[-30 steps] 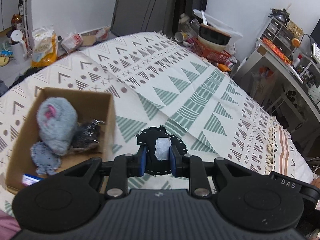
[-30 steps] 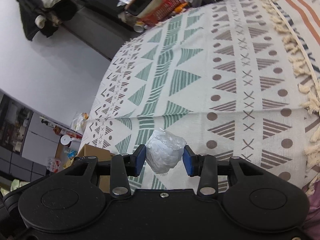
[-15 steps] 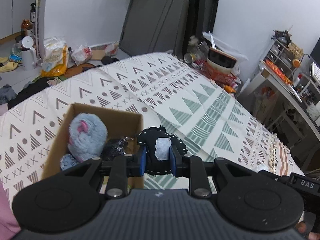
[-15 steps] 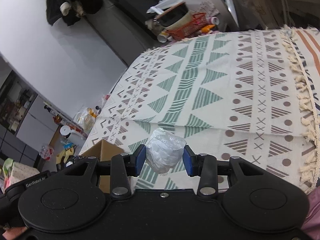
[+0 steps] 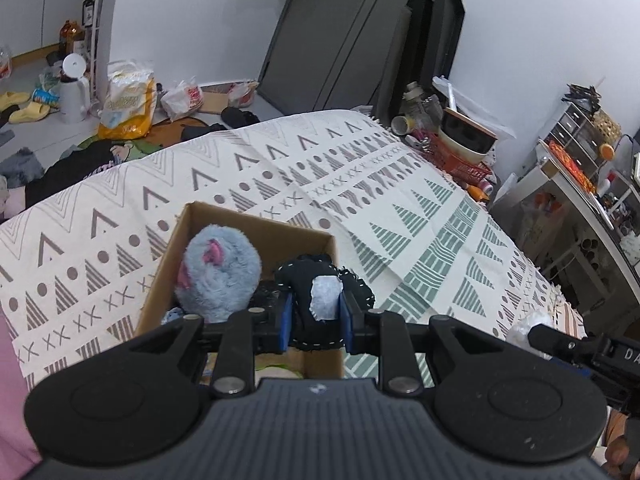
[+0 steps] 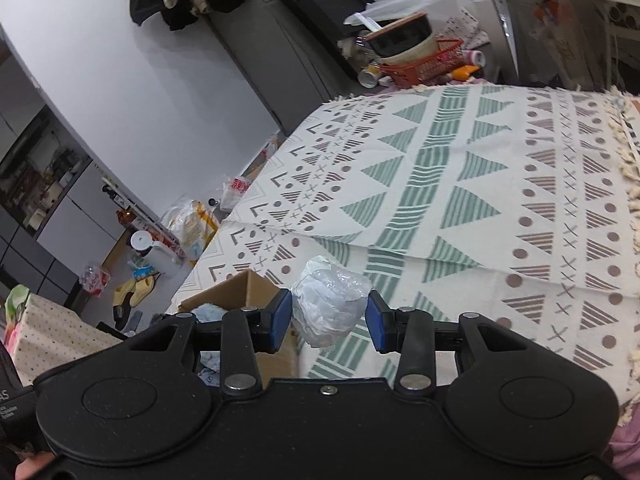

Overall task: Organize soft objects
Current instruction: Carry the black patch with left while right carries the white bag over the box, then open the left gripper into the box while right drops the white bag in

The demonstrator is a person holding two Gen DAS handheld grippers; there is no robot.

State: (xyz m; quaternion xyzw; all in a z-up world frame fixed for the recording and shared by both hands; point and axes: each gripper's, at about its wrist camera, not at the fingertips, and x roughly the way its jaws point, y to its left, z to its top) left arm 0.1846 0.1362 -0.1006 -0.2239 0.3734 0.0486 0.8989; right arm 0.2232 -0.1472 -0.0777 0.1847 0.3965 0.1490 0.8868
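On the patterned bedspread (image 5: 248,184) an open cardboard box (image 5: 256,228) is set, and a fluffy grey-blue plush toy (image 5: 218,276) is seen lying inside it. Above the box's near right corner, a black stitched fabric toy with a pale patch (image 5: 316,300) is clamped between the nearly closed fingers of the left gripper (image 5: 314,318). A crumpled white plastic wad (image 6: 328,306) is pinched by the half-closed right gripper (image 6: 328,320), held above the bedspread just right of the box (image 6: 240,288).

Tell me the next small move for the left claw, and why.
Probably lower the left claw a little and open it. It is shut on the black stitched toy, which hangs over the open cardboard box beside the blue plush, so releasing should drop it inside.
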